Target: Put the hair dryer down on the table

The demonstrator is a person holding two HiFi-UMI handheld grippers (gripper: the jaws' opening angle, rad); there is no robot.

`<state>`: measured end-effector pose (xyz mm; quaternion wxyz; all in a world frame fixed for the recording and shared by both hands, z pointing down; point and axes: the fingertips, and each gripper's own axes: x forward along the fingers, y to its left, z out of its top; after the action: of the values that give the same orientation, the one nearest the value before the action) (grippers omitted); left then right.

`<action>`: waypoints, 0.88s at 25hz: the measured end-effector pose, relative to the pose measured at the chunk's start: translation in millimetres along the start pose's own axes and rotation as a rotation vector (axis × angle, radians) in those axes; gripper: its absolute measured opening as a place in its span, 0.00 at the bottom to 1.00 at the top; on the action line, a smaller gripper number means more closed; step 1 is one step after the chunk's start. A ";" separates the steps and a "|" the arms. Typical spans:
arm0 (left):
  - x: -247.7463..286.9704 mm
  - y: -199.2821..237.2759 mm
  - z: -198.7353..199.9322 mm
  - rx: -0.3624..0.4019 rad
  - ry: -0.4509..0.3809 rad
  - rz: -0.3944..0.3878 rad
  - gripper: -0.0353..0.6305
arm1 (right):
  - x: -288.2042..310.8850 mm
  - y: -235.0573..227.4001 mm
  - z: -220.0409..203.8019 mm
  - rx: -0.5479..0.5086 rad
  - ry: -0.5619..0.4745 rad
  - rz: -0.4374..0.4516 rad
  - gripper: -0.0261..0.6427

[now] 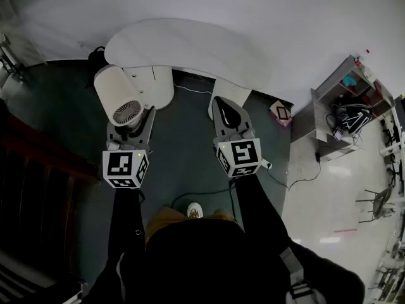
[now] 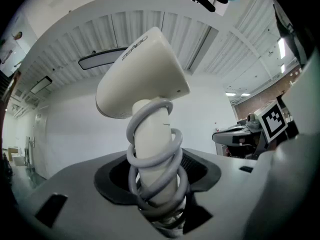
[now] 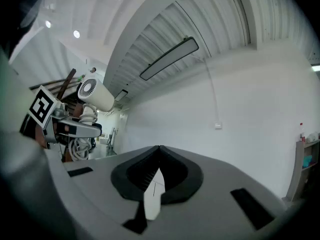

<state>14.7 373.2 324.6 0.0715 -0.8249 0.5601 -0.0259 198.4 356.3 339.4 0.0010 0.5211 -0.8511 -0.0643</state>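
Now gripping hair dryer (image 1: 120, 97) by its handle in left hand-held gripper (image 1: 130, 124), handle along jaws, barrel crosswise above, at near left edge of tabletop (image 1: 190, 46) ahead; right hand-held gripper (image 1: 229, 116) closed, empty, alongside.

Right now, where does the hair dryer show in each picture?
Head view: hair dryer upper left, in the left claw.
Left gripper view: centre, rising from the claw.
Right gripper view: small, upper left.
Shared landmark, head and right gripper views: marker cube below the dryer.
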 end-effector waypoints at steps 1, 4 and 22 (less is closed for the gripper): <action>0.7 -1.6 -0.1 0.001 0.000 -0.001 0.44 | -0.2 -0.1 0.1 -0.002 -0.002 0.002 0.08; 3.3 -6.0 -0.9 0.006 0.002 -0.004 0.44 | -1.0 -1.4 0.1 -0.008 -0.004 0.005 0.08; 1.9 2.9 -1.1 0.028 0.027 0.007 0.44 | 8.2 4.9 -2.5 0.048 -0.025 0.061 0.08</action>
<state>12.7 370.3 325.2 0.0754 -0.8215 0.5634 -0.0446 190.5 350.9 341.9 -0.0202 0.4940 -0.8678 -0.0504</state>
